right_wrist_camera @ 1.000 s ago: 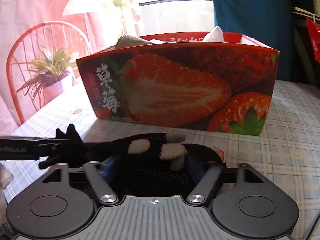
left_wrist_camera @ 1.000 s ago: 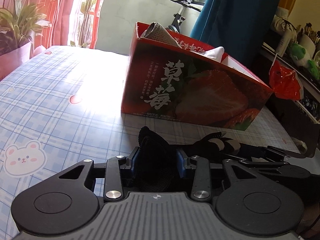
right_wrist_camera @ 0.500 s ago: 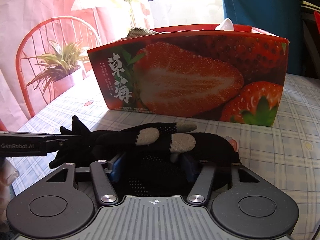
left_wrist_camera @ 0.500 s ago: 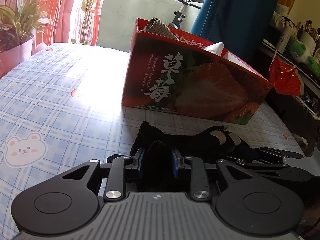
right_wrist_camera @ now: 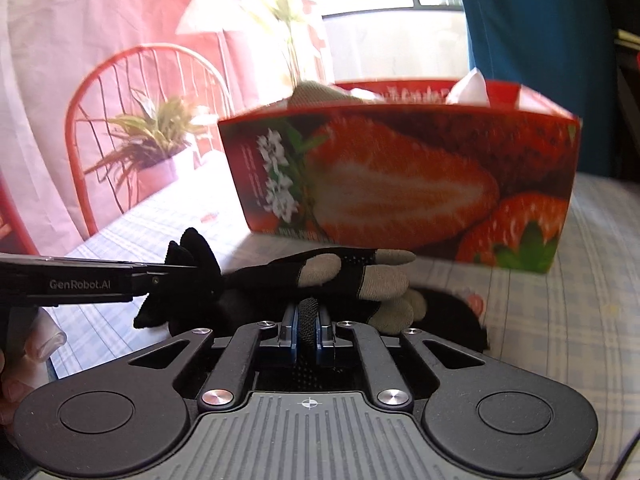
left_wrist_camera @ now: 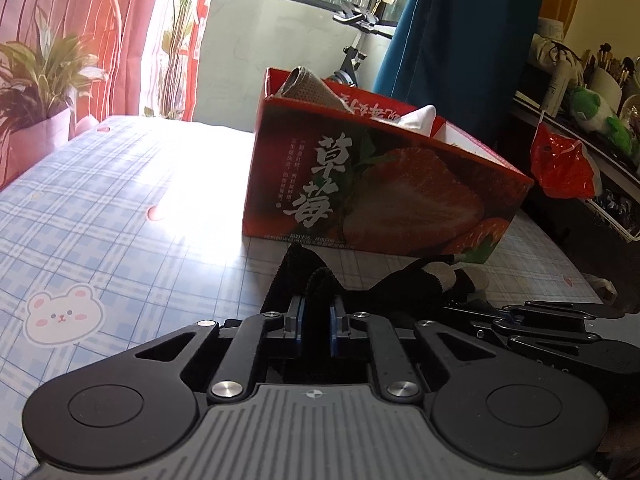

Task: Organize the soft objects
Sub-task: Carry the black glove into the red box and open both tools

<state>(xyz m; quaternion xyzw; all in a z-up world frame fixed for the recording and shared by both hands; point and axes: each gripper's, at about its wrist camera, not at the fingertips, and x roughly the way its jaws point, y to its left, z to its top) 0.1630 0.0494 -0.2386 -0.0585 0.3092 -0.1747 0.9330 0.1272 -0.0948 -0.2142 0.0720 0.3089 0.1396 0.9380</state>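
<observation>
A black glove with grey fingertips (right_wrist_camera: pixel 340 276) is held between both grippers, just above the checked tablecloth. My left gripper (left_wrist_camera: pixel 316 312) is shut on the glove's cuff end (left_wrist_camera: pixel 308 276). My right gripper (right_wrist_camera: pixel 307 324) is shut on the glove's palm edge. The left gripper's arm shows at the left of the right wrist view (right_wrist_camera: pixel 100 280). The red strawberry box (left_wrist_camera: pixel 372 184) stands just behind the glove, also in the right wrist view (right_wrist_camera: pixel 400 184). A beige cloth (left_wrist_camera: pixel 308 88) and a white cloth (left_wrist_camera: pixel 420 118) stick out of it.
The blue checked tablecloth (left_wrist_camera: pixel 120 208) has a bear sticker (left_wrist_camera: pixel 64 316). A potted plant (left_wrist_camera: pixel 36 92) and a red chair (right_wrist_camera: pixel 140 120) stand at the left. A shelf with a red bag (left_wrist_camera: pixel 564 164) is at the right.
Both grippers have closed onto the glove and lifted it slightly. The box looks nearer and higher in the right wrist view.
</observation>
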